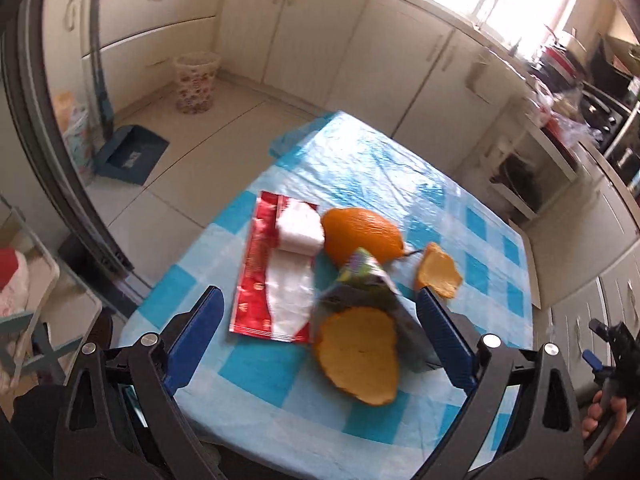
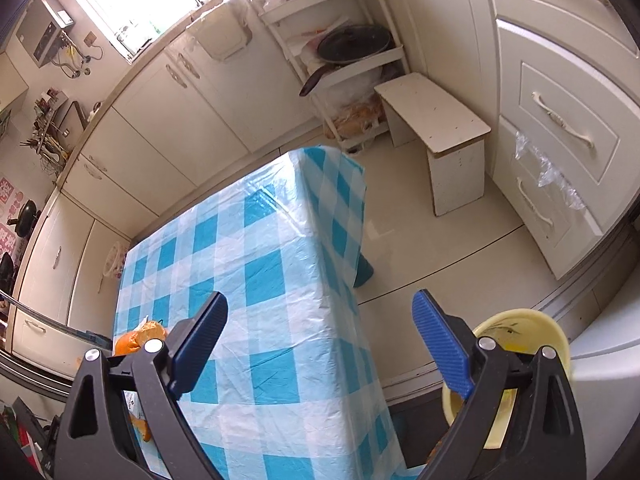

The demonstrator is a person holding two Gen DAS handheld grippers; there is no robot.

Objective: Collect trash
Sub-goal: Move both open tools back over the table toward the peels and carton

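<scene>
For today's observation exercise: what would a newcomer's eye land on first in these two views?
Orange peels heaped with a red wrapper and a small carton on the blue-checked tablecloth, between the left gripper's open jaws. In the right view, a yellow bowl sits beyond the table's edge.

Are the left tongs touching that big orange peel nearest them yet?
Apart. The left wrist view shows the left tongs wide open, with checked cloth visible between each blue pad and the orange peel, which lies on the table.

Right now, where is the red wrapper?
In the left wrist view, the red wrapper lies flat on the checked tablecloth, left of the orange peels, with a white tissue on its far end.
</scene>
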